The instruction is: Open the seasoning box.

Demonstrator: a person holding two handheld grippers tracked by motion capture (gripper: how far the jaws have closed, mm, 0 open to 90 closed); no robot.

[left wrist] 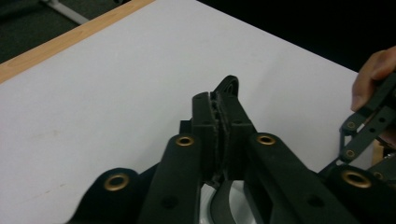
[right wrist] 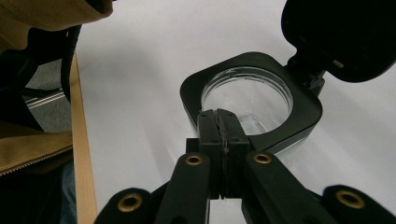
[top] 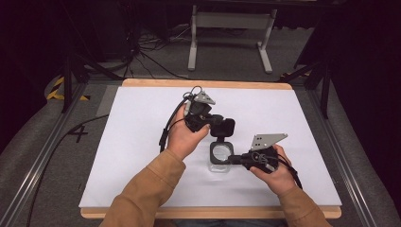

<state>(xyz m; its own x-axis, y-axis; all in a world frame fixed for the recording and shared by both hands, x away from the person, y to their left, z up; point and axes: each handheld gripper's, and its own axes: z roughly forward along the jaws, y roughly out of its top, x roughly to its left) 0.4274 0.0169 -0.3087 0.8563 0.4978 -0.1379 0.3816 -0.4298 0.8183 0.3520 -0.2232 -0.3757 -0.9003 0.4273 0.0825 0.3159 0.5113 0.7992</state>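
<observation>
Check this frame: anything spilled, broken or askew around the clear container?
Nothing stands out. The clear container stands upright on the white table, its black hinged lid flipped open. The right hand-held gripper is closed on its black rim. No spill or damage shows.

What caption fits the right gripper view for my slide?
Right tongs closed on the black rim of a clear container, its hinged lid flipped open, on the white table.

I can read one sign: a dark "4" [top: 79,134] marked on the grey floor beside the table's [top: 142,189] left edge.
</observation>
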